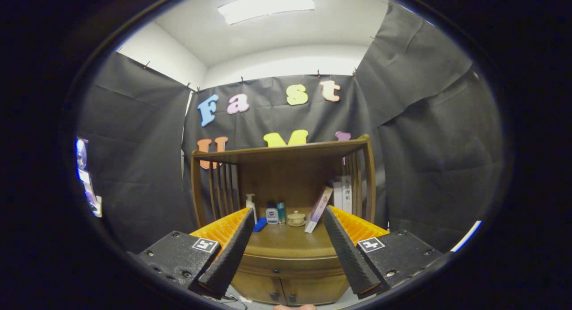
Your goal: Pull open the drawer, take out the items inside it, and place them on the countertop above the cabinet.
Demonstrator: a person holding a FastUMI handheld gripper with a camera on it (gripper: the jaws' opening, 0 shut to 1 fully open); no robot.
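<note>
A brown wooden cabinet point(286, 185) stands straight ahead against the booth wall. Its countertop point(288, 240) lies beyond my fingers. Under the countertop's front edge the drawer point(290, 269) sits closed, with a small dark knob point(275, 270). My gripper point(288, 220) is open and holds nothing; it hangs in the air short of the cabinet, with the countertop showing in the gap between the fingers. What lies in the drawer is hidden.
At the back of the countertop stand a white pump bottle point(250, 205), a small white-and-blue jar point(271, 215), a teal bottle point(281, 212), a little lidded pot point(296, 219), a flat blue thing point(259, 224) and leaning books point(319, 210). Two cupboard doors point(286, 292) are below the drawer.
</note>
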